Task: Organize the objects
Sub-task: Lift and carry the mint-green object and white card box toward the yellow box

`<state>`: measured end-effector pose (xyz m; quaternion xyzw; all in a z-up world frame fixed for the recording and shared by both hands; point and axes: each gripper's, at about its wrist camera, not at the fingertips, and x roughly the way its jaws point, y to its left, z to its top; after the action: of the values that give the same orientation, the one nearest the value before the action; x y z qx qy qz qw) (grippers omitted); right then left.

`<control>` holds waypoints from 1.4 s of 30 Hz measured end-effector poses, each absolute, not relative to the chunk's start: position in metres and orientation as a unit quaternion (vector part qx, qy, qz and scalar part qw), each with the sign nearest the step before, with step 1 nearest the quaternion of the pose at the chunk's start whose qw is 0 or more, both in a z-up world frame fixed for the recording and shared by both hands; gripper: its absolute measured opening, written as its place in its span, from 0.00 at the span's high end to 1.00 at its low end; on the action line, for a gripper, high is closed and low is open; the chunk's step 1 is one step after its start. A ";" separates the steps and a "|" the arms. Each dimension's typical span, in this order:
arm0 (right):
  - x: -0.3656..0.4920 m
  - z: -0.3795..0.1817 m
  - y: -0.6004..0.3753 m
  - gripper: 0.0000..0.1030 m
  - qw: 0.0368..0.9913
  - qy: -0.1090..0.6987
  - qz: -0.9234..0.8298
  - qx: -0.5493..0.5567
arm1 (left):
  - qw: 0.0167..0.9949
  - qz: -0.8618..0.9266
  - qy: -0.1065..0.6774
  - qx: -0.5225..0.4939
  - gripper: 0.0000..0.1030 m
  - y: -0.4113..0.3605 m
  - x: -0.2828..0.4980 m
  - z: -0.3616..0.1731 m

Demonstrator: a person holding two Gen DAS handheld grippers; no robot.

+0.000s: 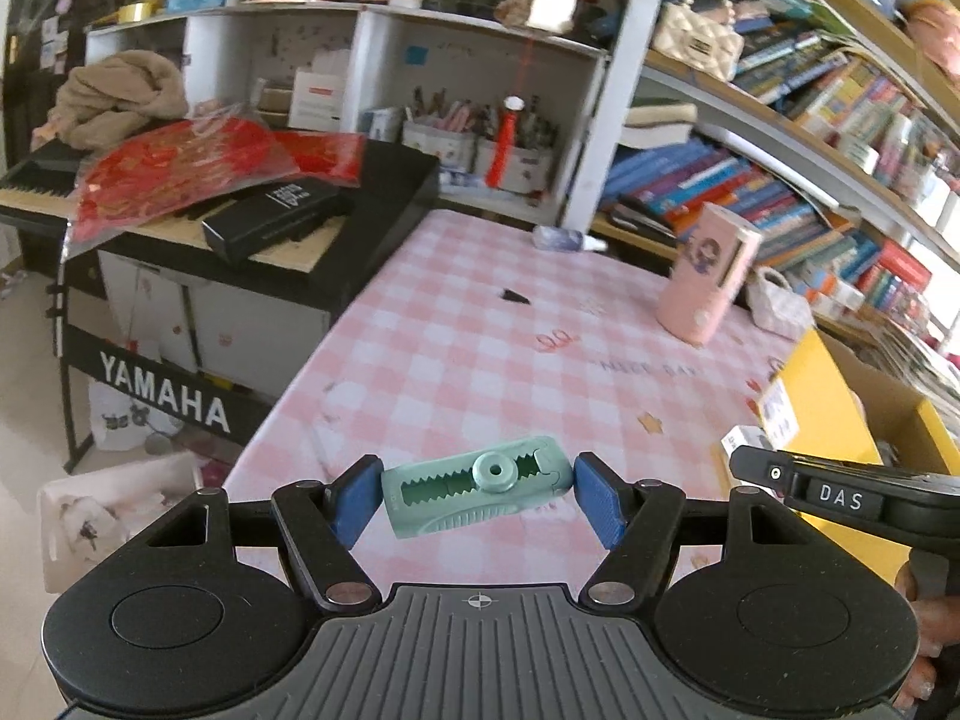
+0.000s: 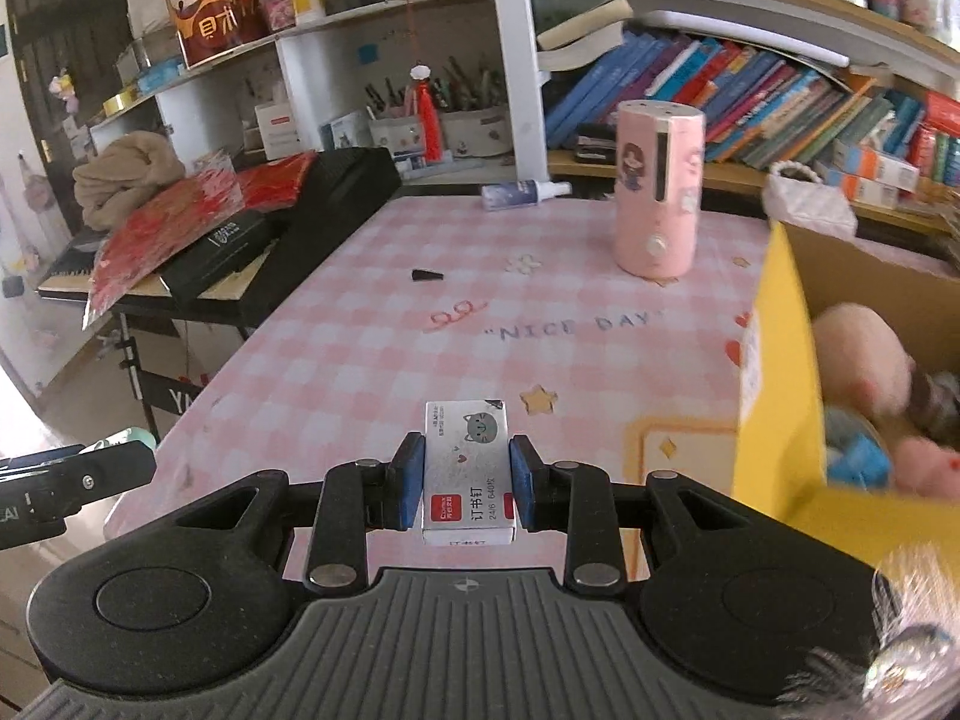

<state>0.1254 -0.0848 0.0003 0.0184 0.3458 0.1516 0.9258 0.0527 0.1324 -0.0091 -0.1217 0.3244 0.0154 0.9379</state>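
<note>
Staples box (image 2: 470, 471) sits pinched between the right gripper's (image 2: 462, 489) blue pads, held above the checked table (image 2: 420, 324) beside the yellow carton (image 2: 780, 396); left gripper (image 1: 477, 501) clamps a green cutter (image 1: 477, 492) endwise over the near table edge

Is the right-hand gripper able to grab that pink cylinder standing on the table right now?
Probably not yet: the right gripper is already shut on a staple box. The checked tablecloth between it and the pink cylinder looks bare, so nothing blocks the way.
</note>
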 end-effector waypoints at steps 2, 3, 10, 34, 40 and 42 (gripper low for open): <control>0.112 0.000 -0.086 0.73 0.926 0.348 0.143 0.021 | 0.939 0.010 0.323 -0.122 0.33 0.132 0.040 -0.009; 0.104 0.000 -0.087 0.73 0.927 0.348 0.140 0.022 | 0.940 0.008 0.319 -0.122 0.33 0.132 0.034 -0.008; 0.054 0.001 -0.085 0.73 0.929 0.347 0.127 0.017 | 0.944 -0.010 0.307 -0.118 0.33 0.131 -0.009 -0.004; -0.061 -0.011 -0.149 0.73 0.932 0.355 -0.001 0.068 | 0.927 -0.151 0.336 -0.073 0.33 0.068 -0.041 -0.013; -0.075 -0.011 -0.177 0.73 0.931 0.352 -0.043 0.084 | 0.921 -0.189 0.337 -0.058 0.33 0.043 -0.036 -0.013; -0.077 -0.011 -0.184 0.73 0.931 0.352 -0.054 0.087 | 0.919 -0.199 0.337 -0.054 0.33 0.035 -0.035 -0.013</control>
<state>-0.0773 -0.1843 -0.0109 0.0873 0.3515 -0.0540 0.9305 -0.0346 0.0350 -0.0134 -0.0544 0.3371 -0.1992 0.9185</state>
